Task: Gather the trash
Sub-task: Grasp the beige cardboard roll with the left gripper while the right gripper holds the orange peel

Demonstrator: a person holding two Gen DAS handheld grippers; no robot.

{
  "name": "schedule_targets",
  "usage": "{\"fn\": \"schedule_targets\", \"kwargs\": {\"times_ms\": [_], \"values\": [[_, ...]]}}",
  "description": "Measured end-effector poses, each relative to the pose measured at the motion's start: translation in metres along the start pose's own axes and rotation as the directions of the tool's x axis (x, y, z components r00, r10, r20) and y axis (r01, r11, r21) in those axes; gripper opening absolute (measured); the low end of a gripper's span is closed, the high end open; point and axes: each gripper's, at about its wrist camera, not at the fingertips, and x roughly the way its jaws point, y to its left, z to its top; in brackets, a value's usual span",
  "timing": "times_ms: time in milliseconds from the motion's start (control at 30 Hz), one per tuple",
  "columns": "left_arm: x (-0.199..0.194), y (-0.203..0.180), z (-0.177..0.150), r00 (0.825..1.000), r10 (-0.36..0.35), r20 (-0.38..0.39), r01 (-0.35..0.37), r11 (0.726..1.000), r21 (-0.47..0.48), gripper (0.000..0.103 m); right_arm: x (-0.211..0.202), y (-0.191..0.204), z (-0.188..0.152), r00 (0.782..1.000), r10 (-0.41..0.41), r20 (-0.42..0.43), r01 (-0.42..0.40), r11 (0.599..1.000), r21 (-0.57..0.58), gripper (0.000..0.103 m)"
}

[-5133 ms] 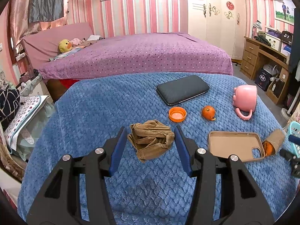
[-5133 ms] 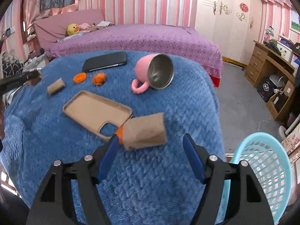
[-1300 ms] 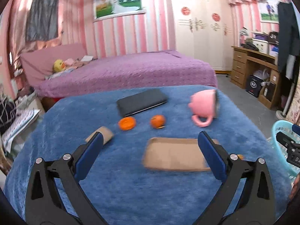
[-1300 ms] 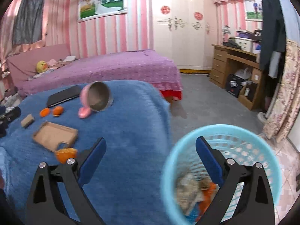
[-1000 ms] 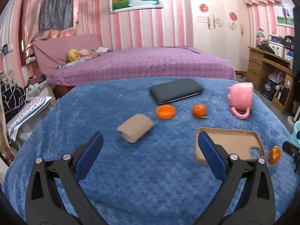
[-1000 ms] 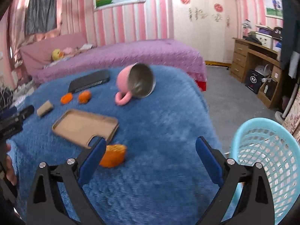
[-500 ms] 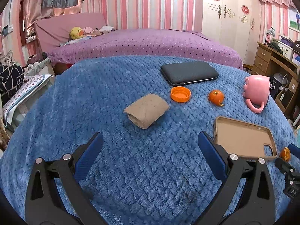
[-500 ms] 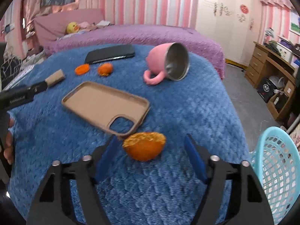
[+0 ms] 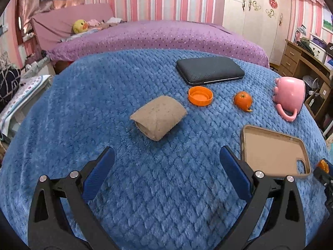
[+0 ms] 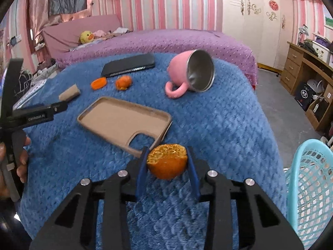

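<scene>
Pink-striped bedroom, blue blanket over the desk (image 9: 87,95). Right tongs (image 10: 166,162) had just been closing and pinched the orange half (image 10: 166,163) near the basket (image 10: 308,183), presumably its destination. Left tongs (image 9: 166,160) were spread, facing the cardboard roll (image 9: 159,117).

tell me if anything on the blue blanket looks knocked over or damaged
The pink metal-lined mug lies tipped on its side, mouth open toward the camera. The flattened brown cardboard tube is crushed. The half orange peel, torn and hollow, sits between the pads of the right hand-held gripper.
</scene>
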Motion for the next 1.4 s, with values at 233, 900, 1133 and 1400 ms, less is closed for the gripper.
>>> {"fn": "schedule_targets", "kwargs": {"times_ms": [233,900,1133,1400], "values": [[0.018,-0.004,0.019,0.999,0.051,0.003,-0.051,0.999,0.015,0.095,0.006,-0.009,0.014,0.999,-0.032,0.018,0.032,0.999,0.015,0.036],[0.033,-0.010,0.037,0.999,0.049,0.011,-0.050,0.998,0.045,0.063,0.005,-0.023,0.015,0.999,-0.033,0.034,0.031,0.998,0.048,0.036],[0.019,-0.010,0.033,0.997,0.059,0.043,-0.061,0.997,0.043,0.063,0.002,-0.025,0.015,0.998,-0.034,0.047,0.031,0.998,0.053,0.036],[-0.013,-0.033,0.016,0.995,0.059,0.082,-0.066,0.993,0.093,0.062,-0.014,-0.036,0.014,0.996,-0.045,0.079,0.040,0.997,0.065,0.036]]}}
